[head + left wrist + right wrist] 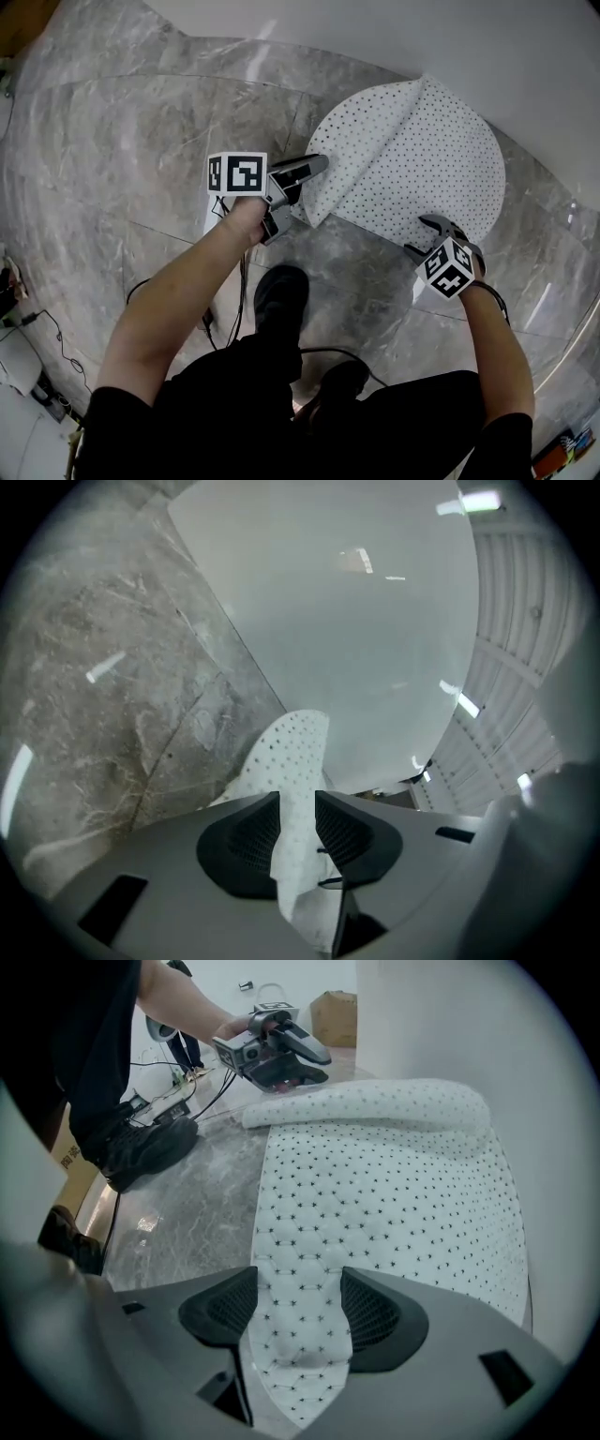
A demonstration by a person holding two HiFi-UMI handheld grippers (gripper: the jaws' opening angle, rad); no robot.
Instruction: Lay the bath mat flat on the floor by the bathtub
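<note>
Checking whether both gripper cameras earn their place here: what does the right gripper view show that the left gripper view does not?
Only the right gripper view: the left gripper from outside, pinching the folded-over far edge of the bath mat, plus the mat's dotted spread, a black shoe and a cardboard box.

Only the left gripper view: a strip light and ribbed white panels.

Both: mat clamped between that view's own jaws, the right gripper included, along with the grey marble floor and white bathtub.
</note>
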